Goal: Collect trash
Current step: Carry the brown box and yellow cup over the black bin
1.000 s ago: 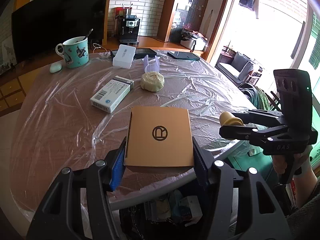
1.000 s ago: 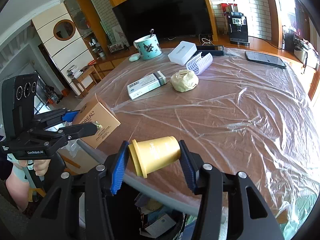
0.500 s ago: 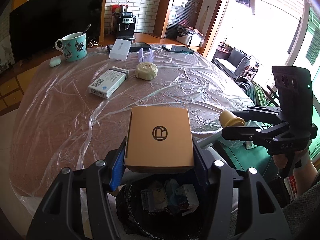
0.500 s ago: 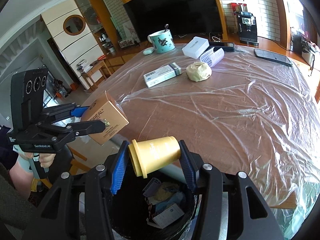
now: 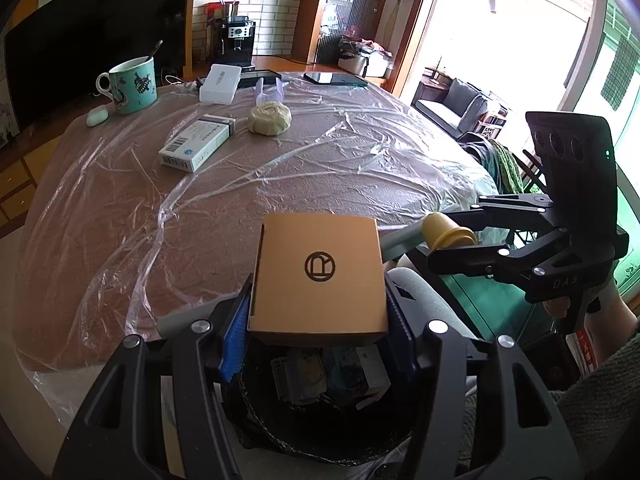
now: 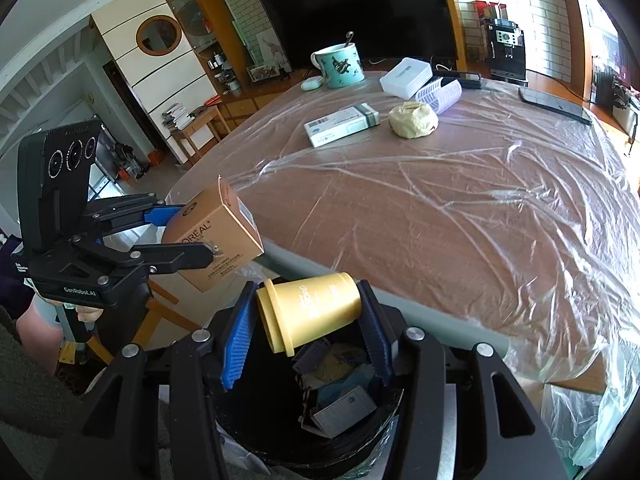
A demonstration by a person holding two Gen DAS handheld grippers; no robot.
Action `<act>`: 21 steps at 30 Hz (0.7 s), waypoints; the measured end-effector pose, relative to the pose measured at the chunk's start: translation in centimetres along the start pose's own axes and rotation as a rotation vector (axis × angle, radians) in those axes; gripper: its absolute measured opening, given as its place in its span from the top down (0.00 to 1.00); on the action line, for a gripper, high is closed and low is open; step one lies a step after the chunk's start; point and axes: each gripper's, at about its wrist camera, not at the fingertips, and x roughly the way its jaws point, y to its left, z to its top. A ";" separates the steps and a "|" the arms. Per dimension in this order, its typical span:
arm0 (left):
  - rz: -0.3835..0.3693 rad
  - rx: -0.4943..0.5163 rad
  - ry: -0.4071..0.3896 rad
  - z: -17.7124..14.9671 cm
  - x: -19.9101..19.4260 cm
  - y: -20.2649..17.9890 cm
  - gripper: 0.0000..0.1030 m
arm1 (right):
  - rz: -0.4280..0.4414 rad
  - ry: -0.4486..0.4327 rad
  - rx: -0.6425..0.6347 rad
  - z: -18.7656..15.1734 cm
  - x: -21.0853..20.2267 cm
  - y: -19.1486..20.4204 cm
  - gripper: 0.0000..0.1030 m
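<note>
Both my hands tilted down over the bin (image 6: 352, 436) at the desk (image 5: 248, 184) edge. My left hand-held gripper (image 5: 318, 312) clamps the box (image 5: 318, 272) between its pads — box hangs above the bin's mouth. My right hand-held gripper (image 6: 308, 320) pinches the yellow cup (image 6: 312, 308) on its side, also over the bin. Bin contents are dark and jumbled, hard to name; its rim is partly hidden by the gripper bodies. Carton (image 6: 340, 124) and paper wad (image 6: 414, 120) lie on the desk.
</note>
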 end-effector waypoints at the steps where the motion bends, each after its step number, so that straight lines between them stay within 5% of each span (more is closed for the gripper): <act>1: 0.000 0.002 0.003 -0.2 0.0 -0.1 0.43 | 0.000 0.003 -0.002 -0.2 0.0 0.1 0.52; 21: 0.011 0.076 0.037 -2.3 0.3 -2.3 0.43 | -0.005 0.054 -0.013 -2.0 0.8 0.7 0.52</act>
